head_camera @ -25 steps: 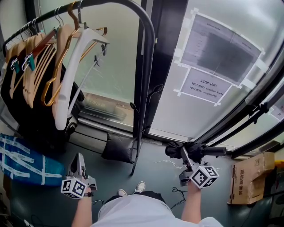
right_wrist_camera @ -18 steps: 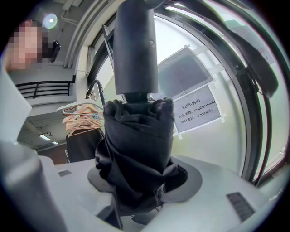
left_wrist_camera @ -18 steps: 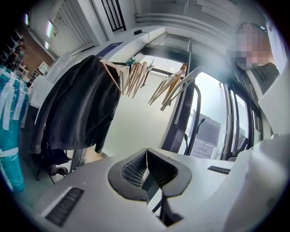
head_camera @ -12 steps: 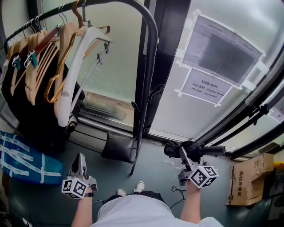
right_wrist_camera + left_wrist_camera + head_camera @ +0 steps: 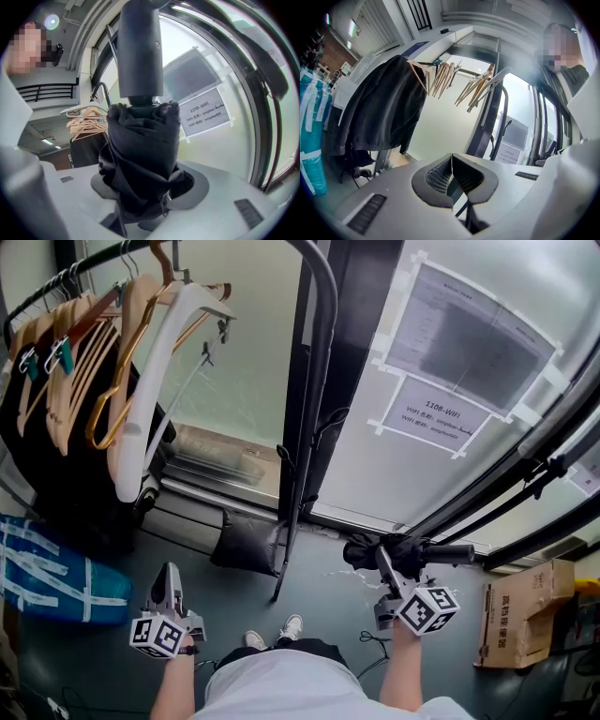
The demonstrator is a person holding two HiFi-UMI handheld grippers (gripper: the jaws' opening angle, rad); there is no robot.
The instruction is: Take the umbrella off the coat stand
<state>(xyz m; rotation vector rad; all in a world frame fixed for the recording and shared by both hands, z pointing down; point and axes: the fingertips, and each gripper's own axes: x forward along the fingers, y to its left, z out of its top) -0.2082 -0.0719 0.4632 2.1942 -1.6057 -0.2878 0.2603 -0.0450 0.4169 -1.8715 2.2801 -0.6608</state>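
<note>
The folded umbrella (image 5: 412, 554) is being held clear of the coat stand (image 5: 317, 409) — clamped in the right hand-held gripper (image 5: 382, 561), hardly shifted in the last second — while the left hand-held gripper (image 5: 169, 579) is being kept closed, empty. Removal is being judged all but done.

- The folded umbrella (image 5: 417, 552) in the right claw (image 5: 384, 559) has edged slightly toward 10 o'clock.
- The person's shoes (image 5: 291, 625) have shifted slightly toward 12 o'clock.
</note>
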